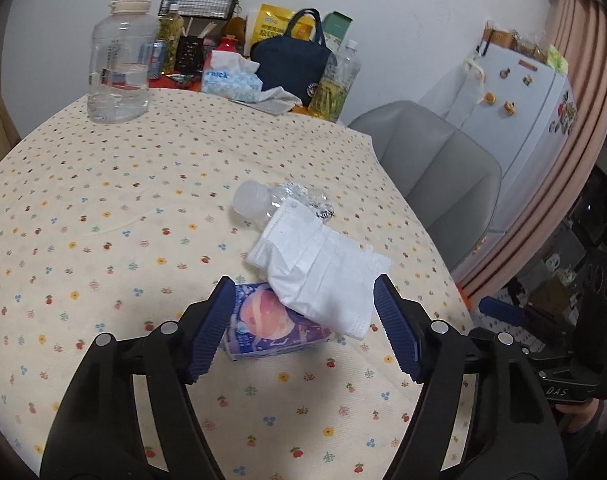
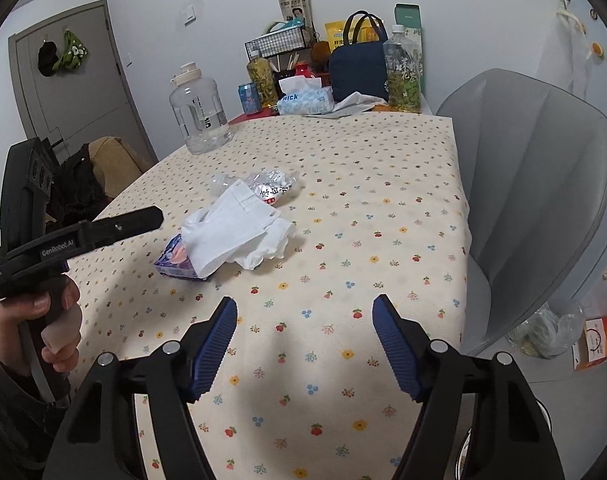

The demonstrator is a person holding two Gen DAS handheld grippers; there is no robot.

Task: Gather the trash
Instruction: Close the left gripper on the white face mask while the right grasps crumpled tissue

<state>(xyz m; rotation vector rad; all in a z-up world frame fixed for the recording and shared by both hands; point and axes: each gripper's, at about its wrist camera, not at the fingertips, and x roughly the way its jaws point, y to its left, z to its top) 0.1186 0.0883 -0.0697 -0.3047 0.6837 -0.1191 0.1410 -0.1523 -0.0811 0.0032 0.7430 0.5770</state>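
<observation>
Three pieces of trash lie heaped ahead of the left gripper (image 1: 301, 326): a purple carton (image 1: 263, 328) partly between its parted, empty fingers, a white face mask (image 1: 319, 268) draped over it, and a crushed bottle (image 1: 279, 200) beyond. Closing here risks pinching only loose mask, leaving the carton behind. From the right wrist, the right gripper (image 2: 305, 346) stands apart and empty, the pile well ahead and left of its fingers. Floral tablecloth (image 2: 363, 220), grey chair (image 2: 535, 184) to the right, clutter against the wall.
</observation>
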